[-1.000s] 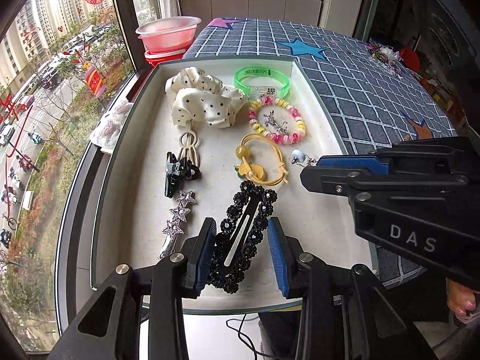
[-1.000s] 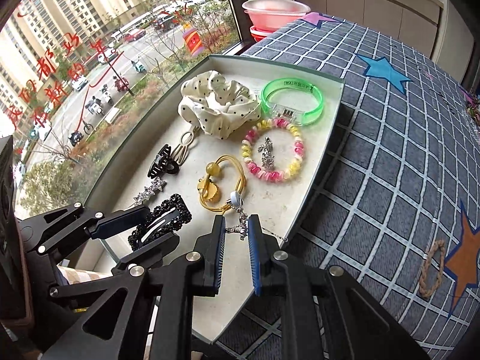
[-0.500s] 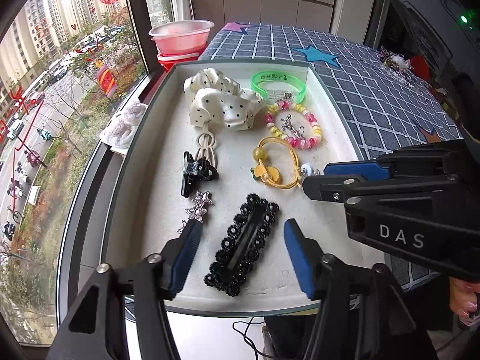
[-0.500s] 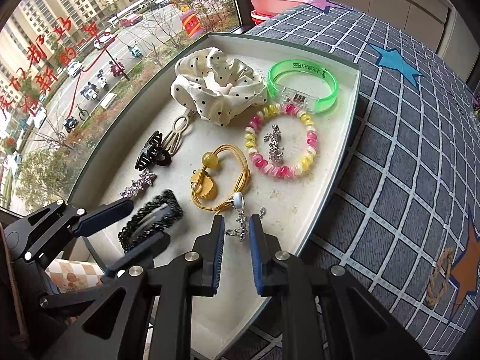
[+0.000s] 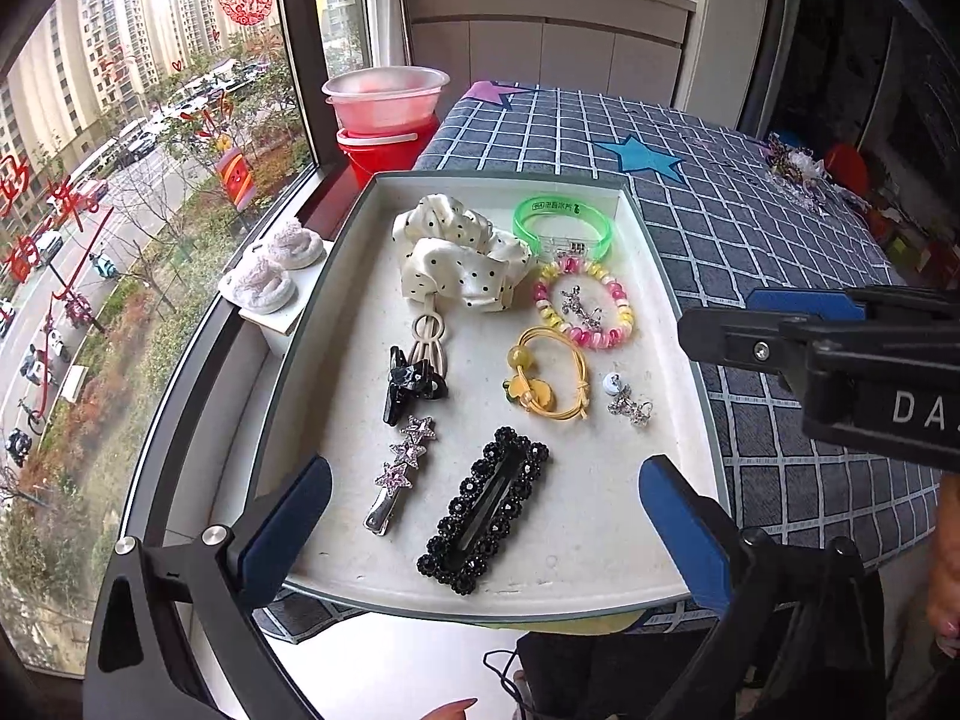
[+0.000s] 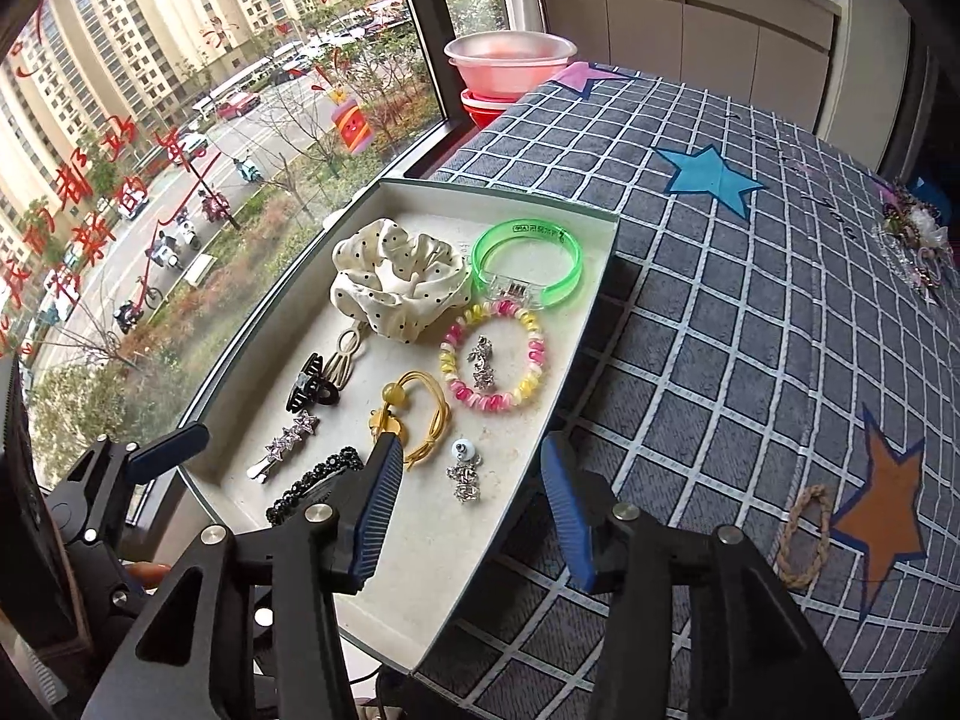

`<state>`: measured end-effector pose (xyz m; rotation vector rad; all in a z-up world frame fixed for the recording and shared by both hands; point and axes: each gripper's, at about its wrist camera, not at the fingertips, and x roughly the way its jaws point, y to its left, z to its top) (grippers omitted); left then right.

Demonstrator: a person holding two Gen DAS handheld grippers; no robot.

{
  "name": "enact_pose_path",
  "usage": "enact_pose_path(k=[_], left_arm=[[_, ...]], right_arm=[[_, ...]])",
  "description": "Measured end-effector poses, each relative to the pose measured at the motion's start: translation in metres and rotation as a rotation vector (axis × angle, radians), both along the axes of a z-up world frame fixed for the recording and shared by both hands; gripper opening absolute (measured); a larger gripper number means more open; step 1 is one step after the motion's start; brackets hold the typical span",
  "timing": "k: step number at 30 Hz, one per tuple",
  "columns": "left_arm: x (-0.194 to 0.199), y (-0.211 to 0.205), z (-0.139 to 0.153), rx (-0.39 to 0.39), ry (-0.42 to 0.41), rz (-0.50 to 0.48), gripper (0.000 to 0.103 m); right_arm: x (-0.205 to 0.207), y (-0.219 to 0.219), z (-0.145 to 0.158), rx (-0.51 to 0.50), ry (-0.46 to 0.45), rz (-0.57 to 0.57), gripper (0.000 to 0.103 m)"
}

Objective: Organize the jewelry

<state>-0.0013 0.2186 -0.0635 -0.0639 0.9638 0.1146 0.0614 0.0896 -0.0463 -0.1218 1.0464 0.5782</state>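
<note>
Opening wide, left gripper (image 5: 480, 516) straddling nothing, black beaded clip (image 5: 485, 509) below between jaws, long axis running away; right gripper (image 6: 468, 516) opening above earring (image 6: 465, 468).

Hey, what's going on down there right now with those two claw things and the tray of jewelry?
Left gripper and right gripper both opening, empty. Black beaded clip and silver earring lie loose in tray. Nothing in the way.

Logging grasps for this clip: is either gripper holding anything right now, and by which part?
Nothing is held. The left gripper is opening over the black beaded clip lying in the tray; the right gripper is opening above the silver earring.
</note>
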Motion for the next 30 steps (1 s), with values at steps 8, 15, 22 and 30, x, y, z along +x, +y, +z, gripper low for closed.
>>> enact_pose_path(k=[8, 15, 22, 30], left_arm=[[-0.009, 0.004, 0.012, 0.026, -0.01, 0.064, 0.103], [-0.016, 0.012, 0.021, 0.052, -0.035, 0.117, 0.103], [-0.023, 0.02, 0.03, 0.067, -0.06, 0.162, 0.103], [-0.028, 0.021, 0.032, 0.091, -0.064, 0.177, 0.103]], right_arm=[[-0.015, -0.005, 0.014, -0.051, -0.08, -0.021, 0.083], [-0.025, -0.004, 0.024, -0.093, -0.165, -0.016, 0.103], [-0.028, -0.003, 0.032, -0.091, -0.182, -0.014, 0.103], [-0.034, 0.001, 0.033, -0.126, -0.207, 0.0, 0.103]])
